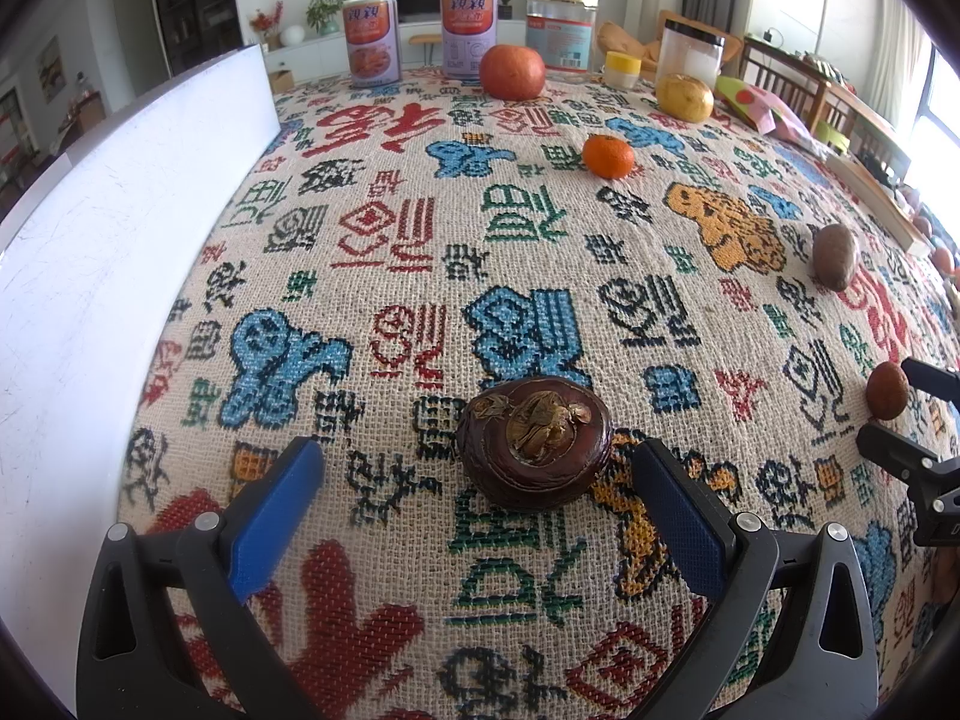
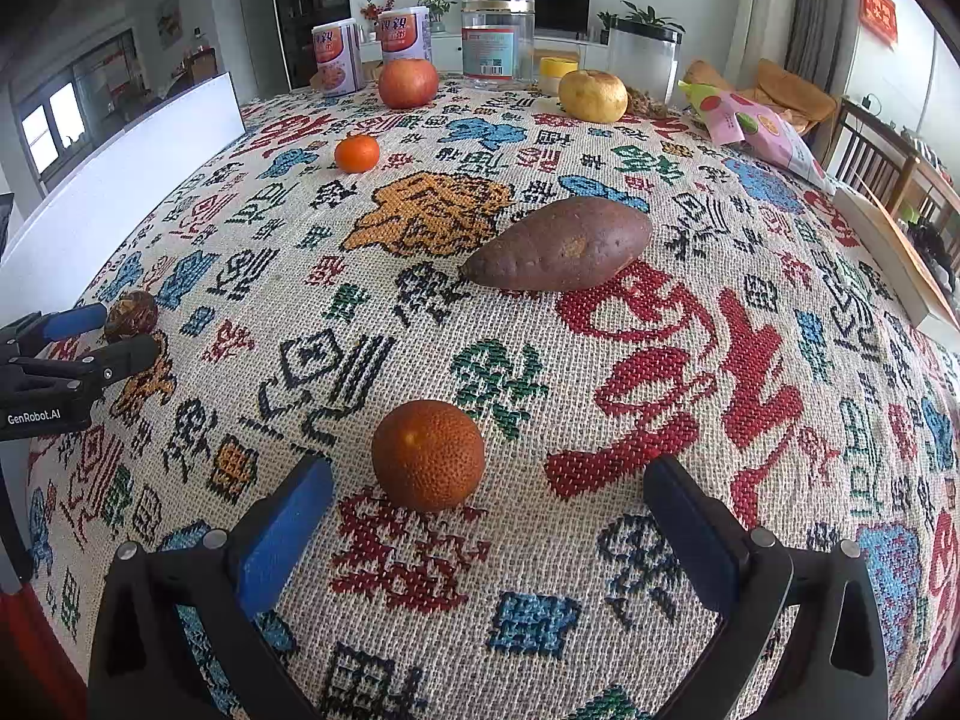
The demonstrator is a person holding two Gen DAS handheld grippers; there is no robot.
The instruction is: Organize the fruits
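Note:
A dark brown water chestnut (image 1: 534,444) lies on the patterned tablecloth (image 1: 420,252), just ahead of my left gripper (image 1: 474,474), which stands open around it without touching. A rough brownish-orange fruit (image 2: 428,455) lies just ahead of my right gripper (image 2: 489,489), also open and apart from it. Behind it rests a purple sweet potato (image 2: 561,245). Farther back sit a small tangerine (image 2: 357,153), a red apple (image 2: 408,83) and a yellow pear (image 2: 593,95). The left gripper (image 2: 129,333) shows at the left edge of the right wrist view, around the water chestnut (image 2: 131,313).
Two purple cans (image 1: 372,39), a clear jar (image 1: 561,30), a small yellow-lidded pot (image 1: 622,69) and a white-filled jar (image 1: 690,51) line the table's far edge. A white board (image 1: 120,228) stands along the left. A snack bag (image 2: 756,132) lies at the far right.

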